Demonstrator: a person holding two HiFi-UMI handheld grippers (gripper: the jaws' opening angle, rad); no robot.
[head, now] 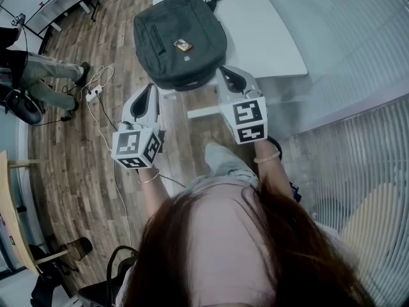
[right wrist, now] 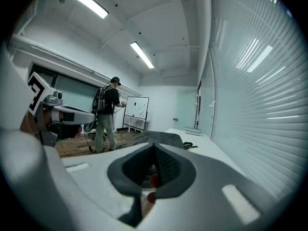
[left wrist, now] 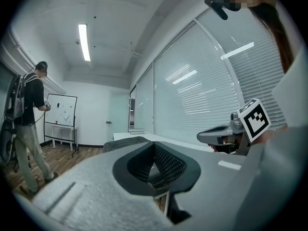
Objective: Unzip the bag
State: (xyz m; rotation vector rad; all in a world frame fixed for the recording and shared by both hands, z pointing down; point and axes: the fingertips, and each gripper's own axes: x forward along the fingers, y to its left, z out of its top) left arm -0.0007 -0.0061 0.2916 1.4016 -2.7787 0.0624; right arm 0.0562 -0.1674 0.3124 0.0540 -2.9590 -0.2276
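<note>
A dark grey backpack (head: 169,21) lies flat on the white table (head: 268,31) with a small orange tag (head: 183,45) on top; its zips look closed. My left gripper (head: 151,88) hangs shut and empty off the table's near edge, just short of the bag's near left corner. The right gripper (head: 225,72) is shut and empty too, beside the bag's near right corner. In the left gripper view the jaws (left wrist: 154,146) meet, with the bag (left wrist: 126,142) beyond them. The right gripper view shows its jaws (right wrist: 155,148) together and the bag (right wrist: 161,138) ahead.
A person (head: 38,75) with a backpack stands on the wood floor at the left, near a whiteboard (right wrist: 137,107). Cables and a power strip (head: 94,94) lie on the floor. Window blinds (head: 358,56) run along the right. A chair (head: 70,251) stands at the lower left.
</note>
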